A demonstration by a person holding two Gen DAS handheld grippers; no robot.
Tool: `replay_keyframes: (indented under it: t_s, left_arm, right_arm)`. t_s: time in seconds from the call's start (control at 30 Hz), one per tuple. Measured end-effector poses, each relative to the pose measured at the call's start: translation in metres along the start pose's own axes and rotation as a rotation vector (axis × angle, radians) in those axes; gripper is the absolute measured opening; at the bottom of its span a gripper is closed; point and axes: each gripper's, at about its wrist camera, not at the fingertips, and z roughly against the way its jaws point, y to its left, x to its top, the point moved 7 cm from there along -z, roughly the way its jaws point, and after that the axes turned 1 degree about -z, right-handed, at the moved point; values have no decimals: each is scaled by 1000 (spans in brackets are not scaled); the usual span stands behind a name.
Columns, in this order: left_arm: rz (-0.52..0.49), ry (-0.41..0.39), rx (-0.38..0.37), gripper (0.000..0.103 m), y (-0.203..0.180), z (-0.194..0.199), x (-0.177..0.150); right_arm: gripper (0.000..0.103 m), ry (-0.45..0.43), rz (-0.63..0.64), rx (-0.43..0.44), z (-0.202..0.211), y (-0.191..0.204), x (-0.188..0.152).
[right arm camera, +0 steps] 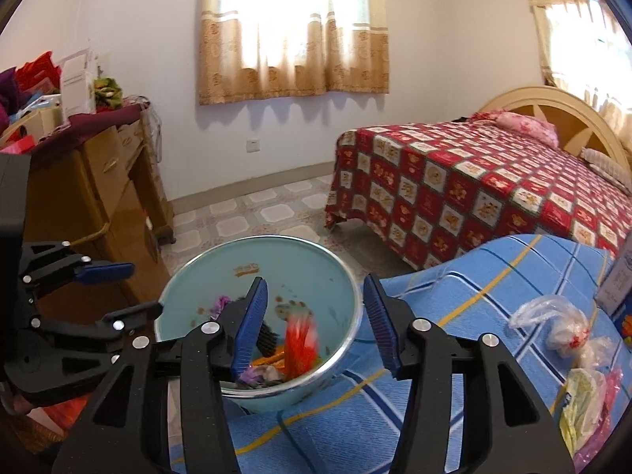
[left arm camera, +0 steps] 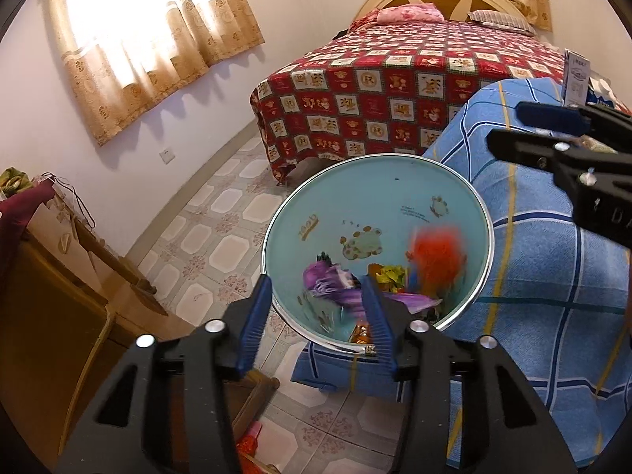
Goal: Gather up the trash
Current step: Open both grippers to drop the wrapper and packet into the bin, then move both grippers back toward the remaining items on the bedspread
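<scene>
Two beds fill most of the room. The far bed [right arm camera: 474, 201] wears a red checked cover, with a pink pillow [right arm camera: 527, 125] by its headboard. The near bed [left arm camera: 553, 276], under a blue plaid sheet, carries the basin and the loose rubbish. Tan curtains [right arm camera: 294, 39] hang over the window, and a wooden cabinet [right arm camera: 94, 205] piled with boxes and cloth stands by the wall on the left, with tiled floor [left arm camera: 221, 245] between it and the beds.

A pale blue basin [left arm camera: 379, 201] sits at the edge of the near bed, tipped toward the cameras, its rim partly overhanging the floor. Inside lie the collected wrappers: a purple one [left arm camera: 331, 282], yellow scraps [left arm camera: 391, 274] and an orange piece [left arm camera: 363, 333]. A red wrapper [left arm camera: 436, 254] shows blurred inside the basin.

The left gripper [left arm camera: 318, 316] hangs over the basin's near rim with its fingers apart and nothing between them. The right gripper [right arm camera: 316, 324] is at the basin's other side, fingers likewise apart and empty, one finger [right arm camera: 251, 324] crossing in front of the bowl's contents.

More trash waits on the blue sheet to the right: a crumpled clear bag [right arm camera: 553, 324], a yellow-green packet [right arm camera: 580, 403] and a pink wrapper [right arm camera: 612, 391]. A white carton [left arm camera: 576, 79] stands at the sheet's far edge.
</scene>
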Motion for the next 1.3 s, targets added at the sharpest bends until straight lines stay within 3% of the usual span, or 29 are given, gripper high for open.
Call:
replay_keyframes:
  t_s: [0.07, 0.27, 0.33, 0.43, 0.63, 0.73, 0.9, 0.93, 1.17, 1.3]
  left_arm:
    - [12, 6, -3, 65, 0, -1, -1]
    - [17, 20, -15, 67, -8, -3, -5]
    - [3, 29, -23, 67, -17, -4, -8]
    - [-28, 34, -43, 67, -35, -3, -11]
    - [-112, 26, -98, 67, -91, 6, -10]
    - [-137, 31, -130, 67, -121, 8, -4]
    - [-164, 13, -183, 70, -172, 22, 14]
    - [-166, 6, -197, 75, -183, 25, 18]
    - [-167, -36, -272, 79, -251, 49, 48]
    - [-190, -22, -315, 85, -286, 52, 56]
  right_arm:
    - [60, -1, -17, -13, 4, -6, -2]
    - [63, 23, -60, -88, 37, -34, -23]
    - [68, 27, -77, -123, 56, -49, -34]
    - [71, 41, -137, -222, 95, -87, -62]
    - [78, 77, -297, -427, 156, -161, -120]
    - [78, 88, -373, -485, 180, -186, -148]
    - [79, 82, -428, -543, 214, -216, -183]
    - [80, 79, -438, -553, 220, -219, -189]
    - [81, 42, -484, -603, 249, -242, -210]
    - [83, 17, -521, -649, 267, -255, -221]
